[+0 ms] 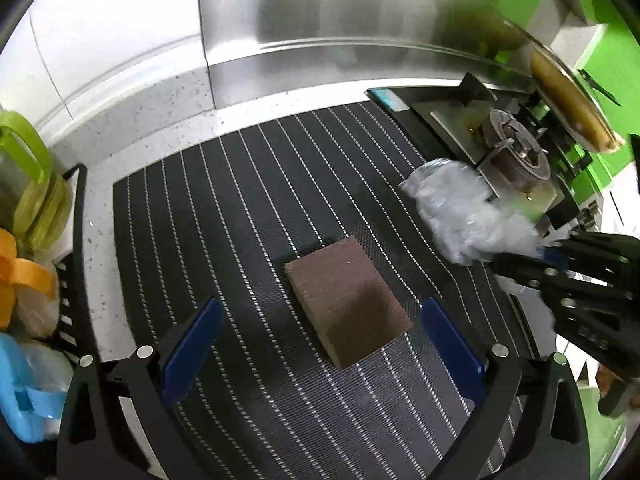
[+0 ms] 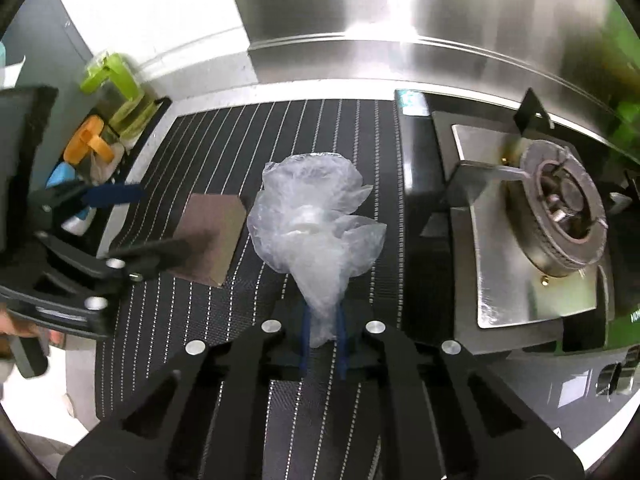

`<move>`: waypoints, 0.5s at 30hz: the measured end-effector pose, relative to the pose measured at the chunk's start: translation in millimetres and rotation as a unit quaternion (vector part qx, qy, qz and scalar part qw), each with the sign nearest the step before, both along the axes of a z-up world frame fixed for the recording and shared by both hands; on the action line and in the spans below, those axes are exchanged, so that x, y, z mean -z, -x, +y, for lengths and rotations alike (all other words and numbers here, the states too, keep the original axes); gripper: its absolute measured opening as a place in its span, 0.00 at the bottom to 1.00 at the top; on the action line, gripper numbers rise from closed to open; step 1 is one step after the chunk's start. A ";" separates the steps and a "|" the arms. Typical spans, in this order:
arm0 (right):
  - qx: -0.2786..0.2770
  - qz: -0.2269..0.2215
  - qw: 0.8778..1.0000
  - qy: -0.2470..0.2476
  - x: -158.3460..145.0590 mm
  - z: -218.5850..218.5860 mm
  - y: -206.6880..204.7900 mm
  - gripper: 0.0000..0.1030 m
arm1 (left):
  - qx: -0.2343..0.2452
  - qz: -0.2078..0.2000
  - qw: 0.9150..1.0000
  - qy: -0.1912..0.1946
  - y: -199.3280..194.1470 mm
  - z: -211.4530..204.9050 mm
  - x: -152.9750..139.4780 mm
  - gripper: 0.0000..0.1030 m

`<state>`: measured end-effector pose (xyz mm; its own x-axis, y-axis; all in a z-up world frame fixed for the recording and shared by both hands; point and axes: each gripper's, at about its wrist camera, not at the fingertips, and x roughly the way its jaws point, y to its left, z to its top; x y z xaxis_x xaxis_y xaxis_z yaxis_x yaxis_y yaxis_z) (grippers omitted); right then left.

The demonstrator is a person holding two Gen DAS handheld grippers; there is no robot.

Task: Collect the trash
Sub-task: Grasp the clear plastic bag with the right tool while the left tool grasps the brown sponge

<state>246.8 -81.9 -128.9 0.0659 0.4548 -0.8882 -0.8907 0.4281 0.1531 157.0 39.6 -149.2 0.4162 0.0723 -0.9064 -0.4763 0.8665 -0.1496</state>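
A crumpled clear plastic bag point(image 2: 312, 216) is pinched at its tail between the blue pads of my right gripper point(image 2: 323, 332), which is shut on it and holds it above the striped black mat point(image 2: 224, 308). In the left wrist view the bag point(image 1: 460, 212) hangs from that gripper point(image 1: 536, 246) at the right. A brown sponge block point(image 1: 348, 308) lies flat on the mat point(image 1: 200, 208). My left gripper point(image 1: 320, 344) is open, its blue pads either side of the sponge's near end, just above the mat. The sponge point(image 2: 210, 236) also shows in the right wrist view, with the left gripper point(image 2: 136, 224) around it.
A gas stove burner point(image 2: 560, 216) on a steel plate sits right of the mat. A black rack with green, orange and blue containers point(image 1: 28, 216) stands at the left. A steel backsplash point(image 1: 320, 20) runs behind.
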 end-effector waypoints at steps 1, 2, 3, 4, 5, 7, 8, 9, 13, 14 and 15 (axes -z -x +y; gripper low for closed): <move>0.002 0.000 1.000 -0.003 -1.7 -2.6 -0.8 0.09 | -0.009 0.004 1.000 0.000 -2.7 -0.9 3.0 0.93; 0.004 -0.001 1.000 -0.004 -0.5 -2.2 -1.2 0.09 | -0.019 0.009 1.000 -0.001 -4.3 -1.4 5.7 0.93; 0.008 0.001 1.000 -0.006 -0.4 -5.3 -3.6 0.09 | -0.030 0.013 0.999 0.000 -5.6 -1.9 9.0 0.93; 0.011 0.002 1.000 -0.007 -0.4 -7.9 -4.2 0.09 | -0.037 0.016 0.999 0.001 -6.5 -2.3 11.7 0.93; 0.014 0.003 1.000 -0.008 -0.2 -10.5 -6.0 0.09 | -0.044 0.018 0.999 0.002 -7.6 -3.0 14.1 0.93; 0.015 0.003 1.000 -0.009 -1.1 -14.6 -8.8 0.09 | -0.058 0.023 0.998 0.003 -9.8 -4.9 20.0 0.93; 0.016 0.004 1.000 -0.010 -1.0 -16.0 -9.8 0.09 | -0.062 0.025 0.998 0.005 -11.1 -5.9 22.7 0.91; 0.017 0.003 1.000 -0.011 -1.0 -18.0 -10.7 0.09 | -0.065 0.025 0.998 0.006 -12.4 -6.8 25.0 0.82; 0.020 0.006 1.000 -0.015 -0.6 -24.4 -12.6 0.09 | -0.072 0.028 0.997 0.016 -15.8 -10.2 33.0 0.65; 0.021 0.007 1.000 -0.015 -0.8 -25.5 -12.9 0.09 | -0.069 0.026 0.997 0.016 -16.7 -12.3 32.9 0.60; 0.021 0.007 1.000 -0.016 -1.0 -26.5 -12.9 0.09 | -0.066 0.025 0.997 0.015 -17.4 -14.1 32.3 0.56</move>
